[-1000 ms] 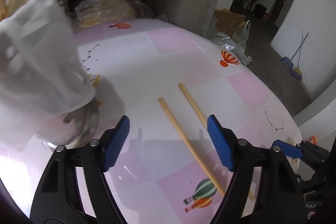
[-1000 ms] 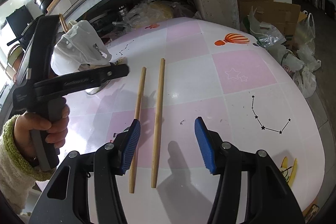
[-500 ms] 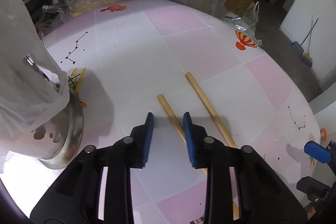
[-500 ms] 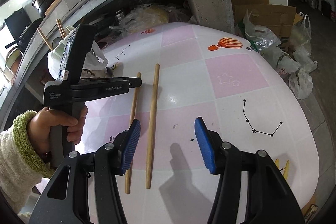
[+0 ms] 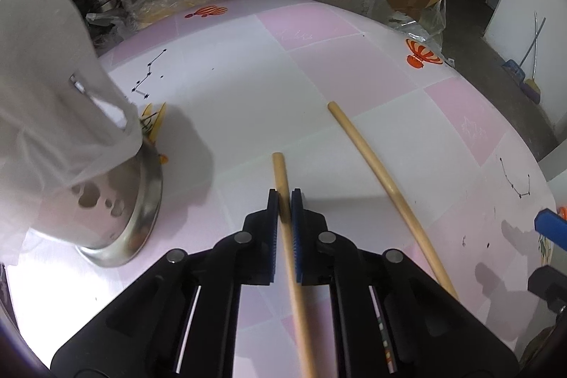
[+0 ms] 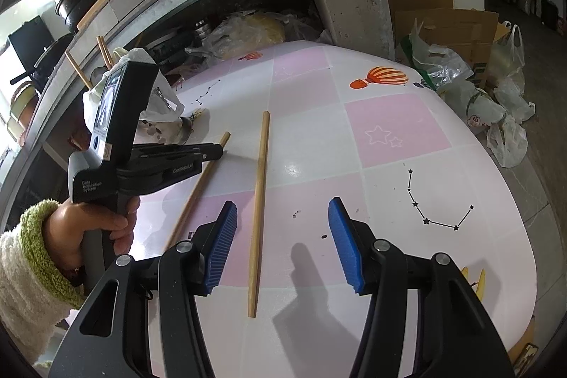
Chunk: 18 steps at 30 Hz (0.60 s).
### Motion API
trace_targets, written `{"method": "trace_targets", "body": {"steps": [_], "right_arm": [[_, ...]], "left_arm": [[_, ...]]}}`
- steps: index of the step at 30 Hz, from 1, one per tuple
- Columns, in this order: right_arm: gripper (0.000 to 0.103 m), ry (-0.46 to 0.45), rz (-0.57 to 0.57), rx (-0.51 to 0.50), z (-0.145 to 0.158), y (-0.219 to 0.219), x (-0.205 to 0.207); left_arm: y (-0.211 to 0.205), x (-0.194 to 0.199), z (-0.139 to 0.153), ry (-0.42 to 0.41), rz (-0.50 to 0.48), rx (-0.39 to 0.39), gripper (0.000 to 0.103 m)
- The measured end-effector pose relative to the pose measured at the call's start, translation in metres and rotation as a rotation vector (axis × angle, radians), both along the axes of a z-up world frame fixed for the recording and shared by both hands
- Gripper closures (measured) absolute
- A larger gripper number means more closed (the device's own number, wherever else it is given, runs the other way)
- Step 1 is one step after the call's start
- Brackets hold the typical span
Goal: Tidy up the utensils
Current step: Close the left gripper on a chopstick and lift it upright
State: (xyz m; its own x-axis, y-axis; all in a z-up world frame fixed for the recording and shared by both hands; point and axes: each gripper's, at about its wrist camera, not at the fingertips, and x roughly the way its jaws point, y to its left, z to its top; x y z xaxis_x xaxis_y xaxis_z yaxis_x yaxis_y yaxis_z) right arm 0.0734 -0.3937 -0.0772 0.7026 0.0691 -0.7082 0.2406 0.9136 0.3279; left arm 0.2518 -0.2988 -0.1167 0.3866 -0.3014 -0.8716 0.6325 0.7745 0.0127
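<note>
On the pink-checked counter our left gripper has just closed its fingers on one chopstick, the right gripper stands released above the other chopstick, so next we lift toward the metal holder.

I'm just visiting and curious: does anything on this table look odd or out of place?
Yes. Two long wooden chopsticks lie loose on the pink-and-white checked tablecloth: one clamped in the left gripper, the other free. The perforated steel utensil holder beside them oddly has a white plastic bag draped over it.
</note>
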Motion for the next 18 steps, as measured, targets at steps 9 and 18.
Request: {"method": "trace_targets", "body": {"steps": [9,18], "right_arm": [[0.050,-0.005,0.006,-0.005,0.004,0.005,-0.002],[0.050,-0.009,0.012,-0.005,0.006,0.008,-0.003]], "left_arm": [[0.022,-0.007,0.006,0.032,0.027,-0.056,0.098],[0.055,-0.026,0.046,0.004,0.037,-0.171,0.098]]}}
